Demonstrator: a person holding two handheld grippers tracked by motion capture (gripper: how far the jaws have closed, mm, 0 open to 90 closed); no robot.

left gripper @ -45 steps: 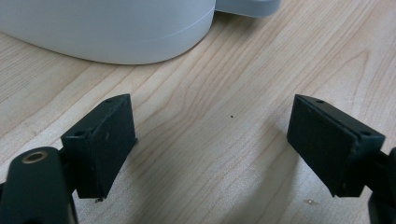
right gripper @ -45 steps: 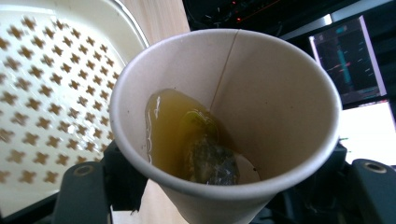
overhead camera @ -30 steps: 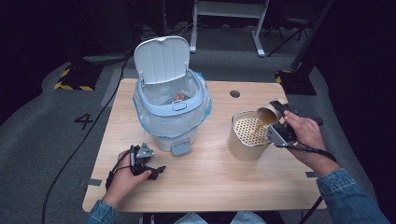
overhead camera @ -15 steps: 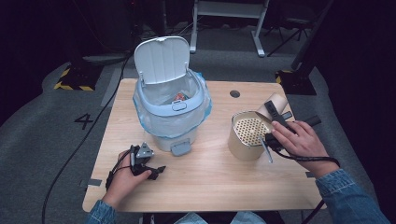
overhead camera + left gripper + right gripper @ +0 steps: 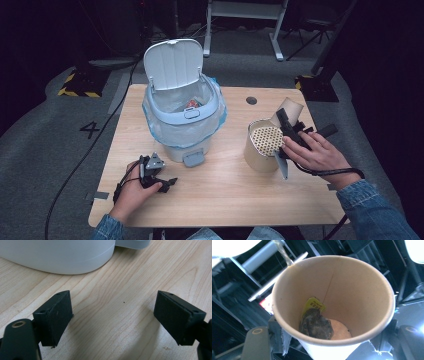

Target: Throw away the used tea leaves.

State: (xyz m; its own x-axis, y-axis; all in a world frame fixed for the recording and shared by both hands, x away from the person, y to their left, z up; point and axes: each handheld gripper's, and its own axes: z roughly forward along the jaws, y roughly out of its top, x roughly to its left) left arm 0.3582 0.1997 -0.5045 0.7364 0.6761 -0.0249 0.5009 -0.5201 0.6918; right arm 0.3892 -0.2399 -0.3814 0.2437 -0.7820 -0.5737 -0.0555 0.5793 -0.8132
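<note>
— Brown paper cup (image 5: 288, 111) is what my right gripper (image 5: 287, 131) has clamped in the high view, tipped over the perforated lid of the tan canister (image 5: 262, 146) near the right edge of the wooden table (image 5: 225, 195).

— And your left?

— My left gripper (image 5: 167, 184) rests low on the table in front of the pale blue bin (image 5: 182, 117), whose lid stands up; a blue liner hangs over its rim.

— What does the left gripper view give you?

— My jaws stand wide apart with bare wood between them, and the bin's white base (image 5: 60, 255) lies just beyond.

— The right gripper view?

— I look straight into the cup (image 5: 334, 302), my jaws pressed on its sides down low. A dark wet tea bag (image 5: 315, 325) with a yellow tag (image 5: 313, 304) clings to the inner wall near the bottom. A thin thread seems to run off the rim at top left, though that part is hard to make out.
</note>
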